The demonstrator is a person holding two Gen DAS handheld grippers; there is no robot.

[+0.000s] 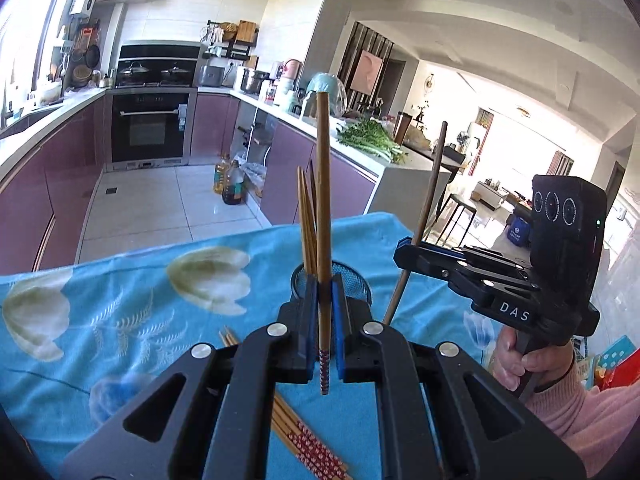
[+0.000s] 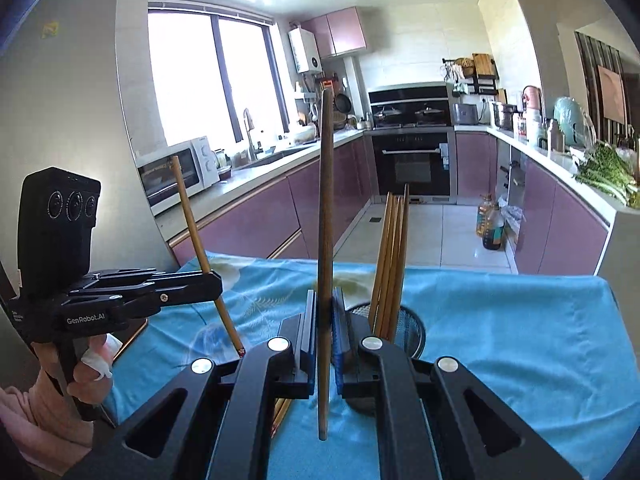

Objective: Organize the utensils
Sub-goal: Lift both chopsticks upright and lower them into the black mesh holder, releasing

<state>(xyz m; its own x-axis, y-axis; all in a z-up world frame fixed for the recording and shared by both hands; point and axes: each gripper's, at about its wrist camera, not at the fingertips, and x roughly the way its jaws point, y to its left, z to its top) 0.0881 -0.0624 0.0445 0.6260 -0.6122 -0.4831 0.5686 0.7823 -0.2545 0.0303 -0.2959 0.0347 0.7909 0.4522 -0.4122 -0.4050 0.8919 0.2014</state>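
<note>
Upright, the left tongs point(image 1: 324, 312) clamp a red-patterned chopstick point(image 1: 323, 200) beside the mesh holder point(image 1: 356, 280); the right tongs point(image 2: 324, 320) clamp a dark chopstick point(image 2: 326, 220) above the desk point(image 2: 500, 320).

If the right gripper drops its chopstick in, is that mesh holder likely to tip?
Possibly. The mesh holder looks light, open wire, and sits on soft blue cloth. The chopsticks in it lean one way and stand far above its rim, so it seems top-heavy. The right gripper should release its chopstick gently.
</note>
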